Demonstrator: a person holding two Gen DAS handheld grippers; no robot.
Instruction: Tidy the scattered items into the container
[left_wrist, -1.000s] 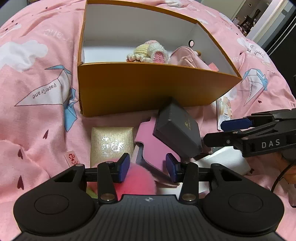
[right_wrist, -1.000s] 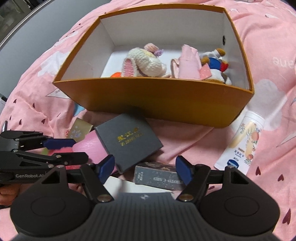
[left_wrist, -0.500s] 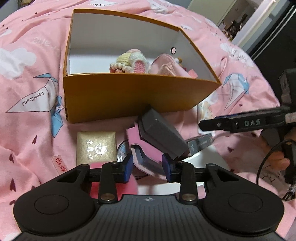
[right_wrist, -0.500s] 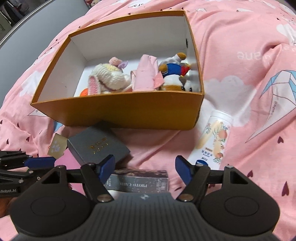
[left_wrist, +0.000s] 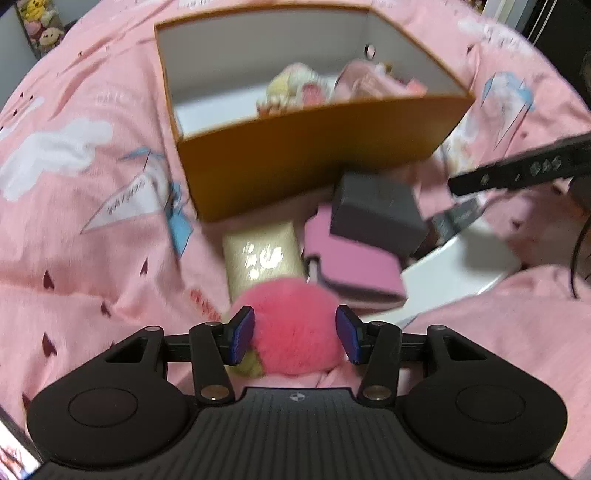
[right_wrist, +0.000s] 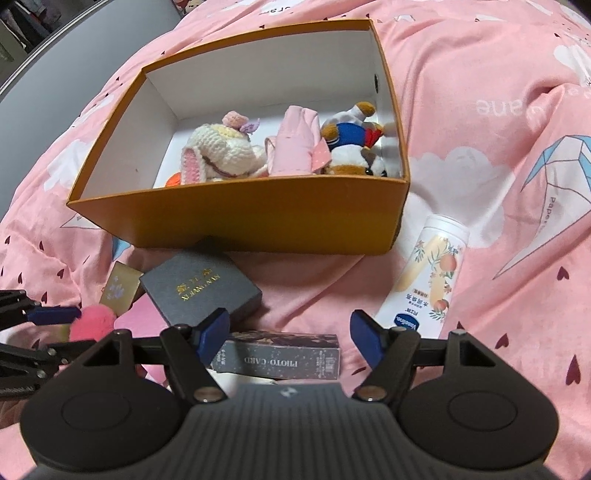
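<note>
A fluffy pink pompom (left_wrist: 295, 328) lies on the pink bedspread between the fingers of my left gripper (left_wrist: 294, 334), whose jaws are opening; the blue pads flank the fur without squeezing it. Beyond it lie a gold box (left_wrist: 262, 254), a pink case (left_wrist: 354, 266) and a dark grey box (left_wrist: 373, 214) stacked on that case. The orange container (right_wrist: 240, 221) stands behind them with soft toys inside. My right gripper (right_wrist: 291, 332) hangs open over a dark photo-card box (right_wrist: 280, 356), gripping nothing. The left gripper's fingertip (right_wrist: 55, 315) shows beside the pompom (right_wrist: 92, 325).
A white lotion bottle (right_wrist: 428, 280) lies right of the container. Inside are a crochet bunny (right_wrist: 218, 155), a pink cloth (right_wrist: 295, 144) and a duck plush (right_wrist: 351, 136); the container's left half is bare. A white flat thing (left_wrist: 454, 273) lies under the pile.
The left jaws narrowed, then spread wider, and the left gripper rolled and shifted so the pompom now sits fully between them. The right gripper shifted right earlier, then held still.
</note>
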